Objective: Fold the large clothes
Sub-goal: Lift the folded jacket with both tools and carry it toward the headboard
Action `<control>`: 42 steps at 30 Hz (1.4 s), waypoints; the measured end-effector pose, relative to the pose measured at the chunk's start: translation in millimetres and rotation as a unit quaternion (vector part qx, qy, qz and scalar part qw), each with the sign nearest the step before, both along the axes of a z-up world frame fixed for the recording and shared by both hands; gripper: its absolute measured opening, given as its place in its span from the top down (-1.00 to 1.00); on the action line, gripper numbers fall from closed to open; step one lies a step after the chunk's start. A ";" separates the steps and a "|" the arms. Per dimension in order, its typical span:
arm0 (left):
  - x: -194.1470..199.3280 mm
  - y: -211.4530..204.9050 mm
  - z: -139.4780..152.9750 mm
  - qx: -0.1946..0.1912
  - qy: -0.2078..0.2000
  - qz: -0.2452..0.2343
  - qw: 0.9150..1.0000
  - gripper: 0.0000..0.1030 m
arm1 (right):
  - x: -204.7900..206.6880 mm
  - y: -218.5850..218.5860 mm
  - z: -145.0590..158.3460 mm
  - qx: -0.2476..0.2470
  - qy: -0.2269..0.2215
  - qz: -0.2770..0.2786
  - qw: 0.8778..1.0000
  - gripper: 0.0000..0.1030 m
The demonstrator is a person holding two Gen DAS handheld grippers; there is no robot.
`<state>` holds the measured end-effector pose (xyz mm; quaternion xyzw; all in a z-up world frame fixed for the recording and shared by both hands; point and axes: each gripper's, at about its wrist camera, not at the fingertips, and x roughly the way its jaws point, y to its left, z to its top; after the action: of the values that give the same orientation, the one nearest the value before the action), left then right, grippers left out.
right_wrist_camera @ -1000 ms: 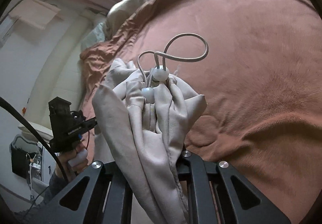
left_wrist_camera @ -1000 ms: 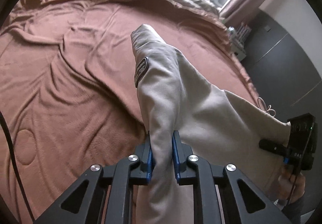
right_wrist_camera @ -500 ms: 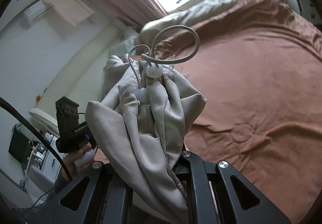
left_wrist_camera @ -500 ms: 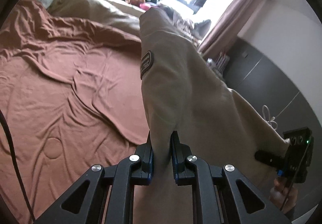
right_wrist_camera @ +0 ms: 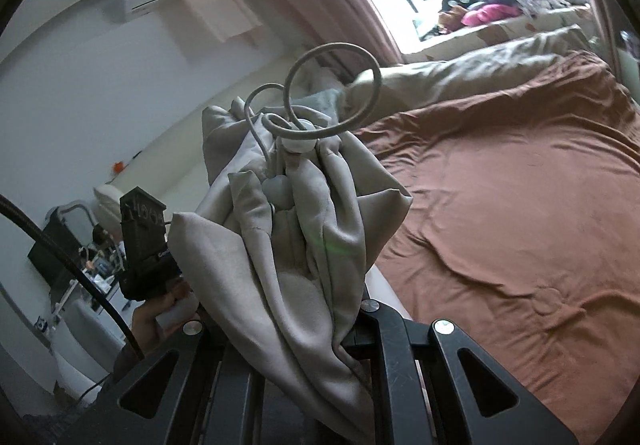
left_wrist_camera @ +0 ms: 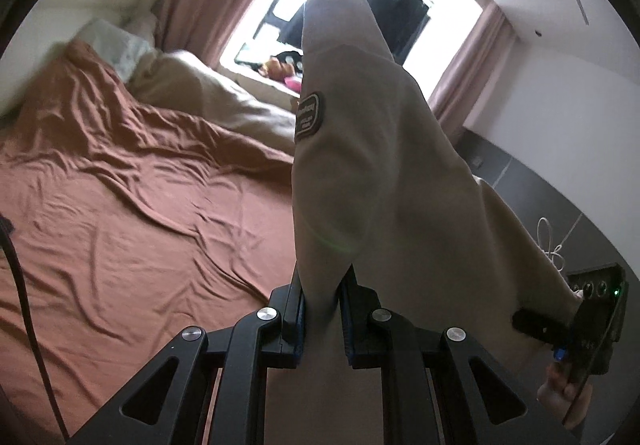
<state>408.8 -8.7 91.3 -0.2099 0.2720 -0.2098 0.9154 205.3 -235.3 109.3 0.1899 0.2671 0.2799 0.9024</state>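
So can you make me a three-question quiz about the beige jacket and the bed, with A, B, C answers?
1. Where is the dark patch?
A. on the beige jacket
B. on the bed sheet
C. on the curtain

2. What colour is the bed sheet?
A. blue
B. rust brown
C. white

3. What is the left gripper doing?
A. hanging open
B. clamping the jacket
C. holding a pillow

Answers:
1 A, the patch sits on the jacket's fabric.
2 B, the sheet is rust brown in both views.
3 B, beige cloth is pinched between its blue pads.
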 end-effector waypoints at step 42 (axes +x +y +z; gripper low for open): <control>-160.7 442.9 50.7 -0.008 -0.060 0.255 0.965 0.72 | 172.1 369.5 -1.2 -0.037 -0.038 0.250 0.967 0.87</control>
<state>248.1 434.3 142.0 -0.2667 0.1520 0.0166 0.9516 377.4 134.2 108.1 0.0723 0.2818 0.4937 0.8195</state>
